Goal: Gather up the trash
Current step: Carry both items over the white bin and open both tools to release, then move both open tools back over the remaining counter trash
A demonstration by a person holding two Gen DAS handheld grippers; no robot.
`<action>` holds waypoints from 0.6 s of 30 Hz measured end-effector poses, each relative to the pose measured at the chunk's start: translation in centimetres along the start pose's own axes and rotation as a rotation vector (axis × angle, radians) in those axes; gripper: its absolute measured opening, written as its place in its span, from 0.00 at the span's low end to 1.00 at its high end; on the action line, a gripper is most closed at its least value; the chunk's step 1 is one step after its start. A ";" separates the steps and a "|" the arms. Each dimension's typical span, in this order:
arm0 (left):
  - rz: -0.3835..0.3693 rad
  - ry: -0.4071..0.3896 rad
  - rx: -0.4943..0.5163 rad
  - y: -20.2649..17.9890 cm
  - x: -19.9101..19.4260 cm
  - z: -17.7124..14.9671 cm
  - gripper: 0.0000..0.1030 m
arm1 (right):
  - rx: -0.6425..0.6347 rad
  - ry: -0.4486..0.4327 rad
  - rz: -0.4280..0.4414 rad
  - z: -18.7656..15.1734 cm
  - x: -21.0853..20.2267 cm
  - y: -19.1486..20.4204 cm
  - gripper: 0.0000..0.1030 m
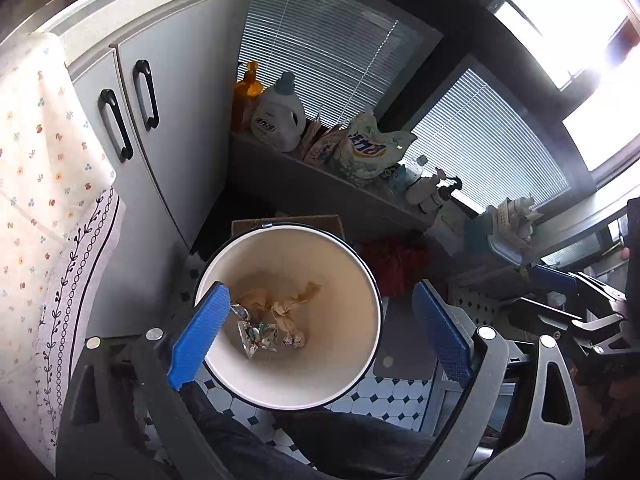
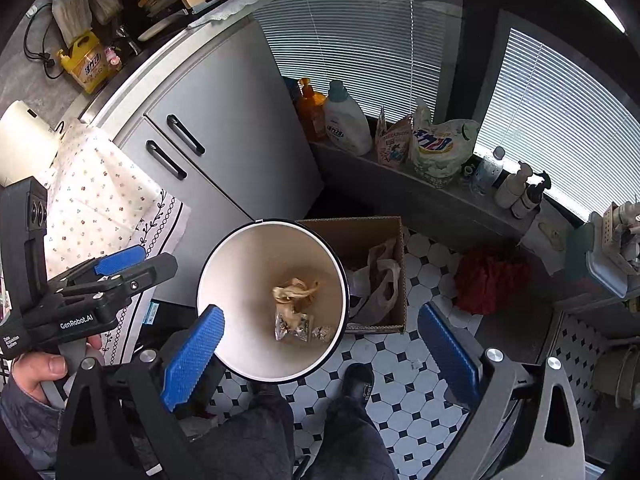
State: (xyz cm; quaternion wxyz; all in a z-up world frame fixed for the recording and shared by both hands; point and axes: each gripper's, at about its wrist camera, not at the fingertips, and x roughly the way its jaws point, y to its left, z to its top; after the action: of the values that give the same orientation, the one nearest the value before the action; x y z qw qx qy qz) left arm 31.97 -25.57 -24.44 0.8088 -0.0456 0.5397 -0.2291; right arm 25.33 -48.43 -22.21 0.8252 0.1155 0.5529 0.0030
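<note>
Two grippers hang over a white bin, both with jaws spread and nothing between them.

The left gripper (image 1: 320,332) points down at the bin (image 1: 362,276), its blue pads wide apart, one on each side of the rim; the right gripper (image 2: 320,352) stands the same way, pads apart and bare. At the bottom of the bin lies the trash (image 2: 298,308): crumpled tan paper and bits of shiny foil wrapper. Just right of the bin sits a cardboard box (image 2: 394,276) holding a plastic bag. Farther off, grey cabinet doors (image 2: 224,132) stand to the left, and detergent bottles (image 2: 346,120) line a ledge under the window blinds. The floor (image 2: 400,384) is black-and-white tile.
</note>
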 end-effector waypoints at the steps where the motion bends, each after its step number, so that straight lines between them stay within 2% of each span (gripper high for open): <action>1: 0.006 -0.011 0.006 0.0 -0.6 0.2 0.91 | 0.003 -0.005 0.005 0.1 -0.2 0.3 0.92; 5: 0.045 -0.054 0.003 1.0 -3.7 0.2 0.92 | -0.004 -0.028 0.037 0.4 -0.9 2.0 0.92; 9: 0.099 -0.108 -0.045 3.1 -7.5 -0.2 0.92 | -0.044 -0.045 0.084 1.2 -1.4 4.6 0.92; 18: 0.242 -0.226 -0.186 9.9 -16.1 -3.1 0.93 | -0.222 -0.059 0.200 2.6 -1.8 14.1 0.88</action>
State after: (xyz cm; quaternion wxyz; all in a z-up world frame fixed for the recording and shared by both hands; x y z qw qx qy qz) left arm 27.35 -9.48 -15.19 0.8782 -0.0805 0.4659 -0.0728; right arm 28.71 -35.48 -16.90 0.8443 0.0779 0.5106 0.1430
